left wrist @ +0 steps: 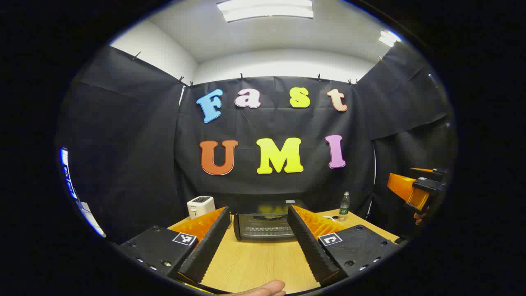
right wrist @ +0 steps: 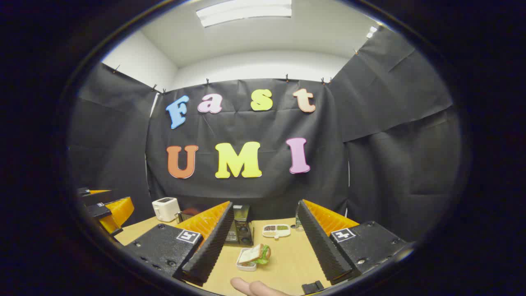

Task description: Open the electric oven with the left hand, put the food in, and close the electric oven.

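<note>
Straight ahead of the left gripper [left wrist: 258, 241], whose fingers stand apart over the desk [left wrist: 254, 263], the electric oven [left wrist: 265, 226] sits closed near a white toaster [left wrist: 200, 206] and a bottle [left wrist: 344, 204]. Likewise spread and holding nothing, the right gripper [right wrist: 263, 242] hovers above the sandwich [right wrist: 254, 255] in its small dish [right wrist: 245, 265], just right of the oven.

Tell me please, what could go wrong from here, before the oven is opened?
1. The sandwich sits loose and tilted in its small dish; a grip by the open right gripper may tip it out.
2. The bottle stands beside the oven; a wide swing of the open left gripper toward the door might knock it over.
</note>
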### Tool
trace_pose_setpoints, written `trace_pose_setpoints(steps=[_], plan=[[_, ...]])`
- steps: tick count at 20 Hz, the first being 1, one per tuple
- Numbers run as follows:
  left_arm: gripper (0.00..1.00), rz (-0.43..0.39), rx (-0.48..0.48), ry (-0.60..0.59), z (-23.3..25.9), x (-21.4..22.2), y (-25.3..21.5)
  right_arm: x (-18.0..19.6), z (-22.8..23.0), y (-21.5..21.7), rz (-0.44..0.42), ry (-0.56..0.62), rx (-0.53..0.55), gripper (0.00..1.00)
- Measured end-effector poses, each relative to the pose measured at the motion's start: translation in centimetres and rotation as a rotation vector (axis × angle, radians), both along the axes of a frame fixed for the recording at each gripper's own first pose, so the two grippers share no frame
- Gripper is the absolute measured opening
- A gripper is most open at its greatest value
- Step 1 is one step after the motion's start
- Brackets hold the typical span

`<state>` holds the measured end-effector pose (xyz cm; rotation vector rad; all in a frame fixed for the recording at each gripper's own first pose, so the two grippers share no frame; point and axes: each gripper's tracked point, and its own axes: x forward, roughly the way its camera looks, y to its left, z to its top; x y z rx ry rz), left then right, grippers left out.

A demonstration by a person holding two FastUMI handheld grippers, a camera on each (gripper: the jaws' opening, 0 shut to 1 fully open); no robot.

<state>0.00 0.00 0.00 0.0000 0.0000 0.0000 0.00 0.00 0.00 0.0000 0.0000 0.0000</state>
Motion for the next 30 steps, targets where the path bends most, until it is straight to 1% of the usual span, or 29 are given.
trace_pose_setpoints(steps=[3, 9, 13, 16, 18, 20, 22, 27, 30], plan=[[0.92, -0.003, -0.034, 0.015, -0.7, 0.3, 0.1, 0.2, -0.2, 0.1, 0.011, 0.005, -0.008, 0.96], [0.92, -0.017, -0.07, 0.032, -1.2, 0.8, -0.3, 0.3, -0.6, -0.5, 0.013, 0.009, -0.001, 0.96], [0.92, -0.019, -0.061, 0.031, -1.4, 1.2, -0.1, 0.6, -1.1, -0.8, 0.012, 0.016, -0.001, 0.96], [0.92, -0.023, -0.046, 0.022, -1.4, 2.9, -0.3, 1.0, -1.5, -0.9, 0.018, 0.022, 0.0, 0.96], [0.92, -0.042, -0.05, 0.029, -1.7, 4.7, -0.9, 1.5, -1.9, -1.3, 0.015, 0.025, 0.001, 0.96], [0.92, -0.077, -0.068, 0.056, -2.7, 6.7, -1.9, 2.0, -2.2, -2.0, 0.003, 0.031, 0.005, 0.96], [0.92, -0.109, -0.079, 0.071, -3.1, 9.6, -2.5, 2.6, -2.4, -2.9, -0.009, 0.036, 0.009, 0.96], [0.92, -0.1, -0.061, 0.156, -6.0, 17.2, -2.8, 4.5, -3.1, -4.7, -0.031, 0.043, 0.021, 0.96], [0.92, -0.12, -0.071, 0.2, -8.1, 22.0, -3.8, 5.4, -3.6, -5.3, -0.018, 0.05, 0.034, 0.96]])
